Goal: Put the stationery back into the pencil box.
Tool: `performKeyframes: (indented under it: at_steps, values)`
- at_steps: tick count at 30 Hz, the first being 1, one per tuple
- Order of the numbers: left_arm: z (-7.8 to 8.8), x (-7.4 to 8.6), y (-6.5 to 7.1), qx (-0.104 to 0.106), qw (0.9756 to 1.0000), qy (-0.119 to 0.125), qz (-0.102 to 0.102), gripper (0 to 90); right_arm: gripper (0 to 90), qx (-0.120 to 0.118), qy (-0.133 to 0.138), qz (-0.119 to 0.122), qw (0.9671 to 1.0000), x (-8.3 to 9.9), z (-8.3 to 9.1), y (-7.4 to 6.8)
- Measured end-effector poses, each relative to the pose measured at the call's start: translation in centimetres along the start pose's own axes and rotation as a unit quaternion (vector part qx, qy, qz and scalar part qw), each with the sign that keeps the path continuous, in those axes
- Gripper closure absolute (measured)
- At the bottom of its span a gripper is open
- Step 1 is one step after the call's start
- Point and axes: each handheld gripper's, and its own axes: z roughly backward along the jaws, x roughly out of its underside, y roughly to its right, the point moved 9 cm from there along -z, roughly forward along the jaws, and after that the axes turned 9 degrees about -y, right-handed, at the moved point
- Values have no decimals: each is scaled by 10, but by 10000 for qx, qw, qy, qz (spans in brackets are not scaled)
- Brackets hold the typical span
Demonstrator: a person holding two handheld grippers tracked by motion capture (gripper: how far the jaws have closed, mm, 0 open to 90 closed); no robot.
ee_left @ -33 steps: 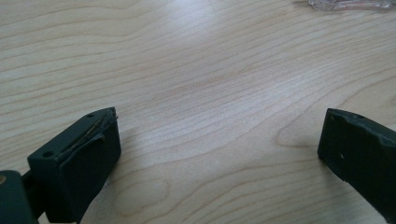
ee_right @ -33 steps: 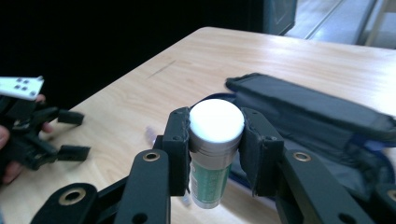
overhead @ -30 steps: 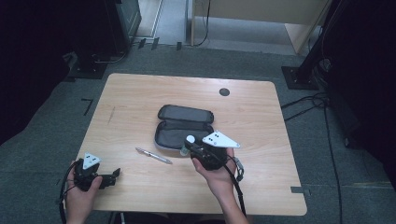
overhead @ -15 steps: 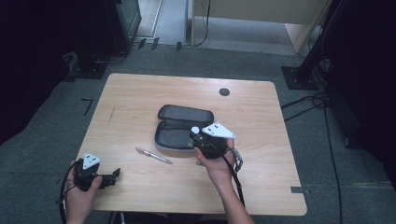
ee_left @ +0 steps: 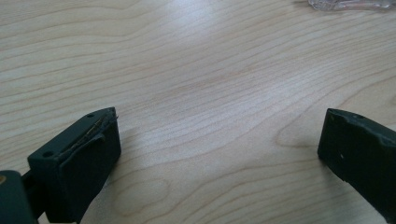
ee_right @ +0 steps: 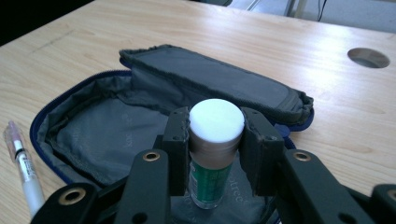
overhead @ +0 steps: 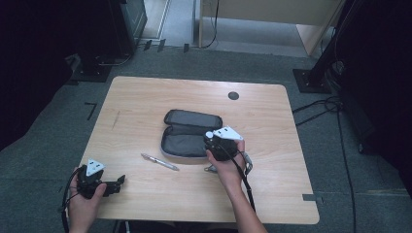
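Observation:
An open grey pencil case (overhead: 187, 133) (ee_right: 116, 126) lies in the middle of the table, lid folded back. My right gripper (overhead: 210, 137) (ee_right: 215, 140) is shut on a glue stick (ee_right: 215, 144) with a white cap (overhead: 209, 135) and a green label, held over the right end of the case's open tray. A clear pen (overhead: 159, 162) (ee_right: 23, 172) lies on the wood just left of the case. My left gripper (overhead: 115, 183) (ee_left: 219, 154) rests at the table's front left corner, open, with bare wood between its jaws.
The wooden table (overhead: 145, 97) has a round cable hole (overhead: 233, 95) (ee_right: 368, 57) at the back right. A clear object's edge (ee_left: 350, 4) lies far ahead in the left gripper view. Dark stands and cables ring the table on the grey floor.
My right gripper has moved forward and lower with the glue stick, from the case's right front edge to over its open tray. The left gripper has stayed put.

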Motion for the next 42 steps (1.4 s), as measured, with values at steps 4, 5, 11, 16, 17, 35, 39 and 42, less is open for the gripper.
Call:
performKeyframes:
  at_steps: [4,5,11,16,17,35,39,42]
  values:
    - [0,0,0,-1,10000,0,0,0,654,-13,-29,82,10000,-1,-1,-1]
    - [0,0,0,0,10000,-1,-1,0,655,-18,-42,92,9999,-1,-1,-1]
    - [0,0,0,0,10000,-1,-2,0,655,193,17,56,9998,-3,2,5]
    - [0,0,0,-1,10000,0,-1,0,656,446,41,147,9989,-7,0,12]
    - [0,0,0,-1,10000,0,-1,0,655,467,37,160,9988,-7,0,12]
    - [0,0,0,-2,10000,-1,-1,0,655,163,154,-39,9997,-13,-11,7]
    - [0,0,0,3,10000,-2,-8,0,655,-47,155,24,9999,-15,-15,-7]
    - [0,0,1,14,10000,2,-14,0,655,-168,148,80,9997,-16,-19,-21]
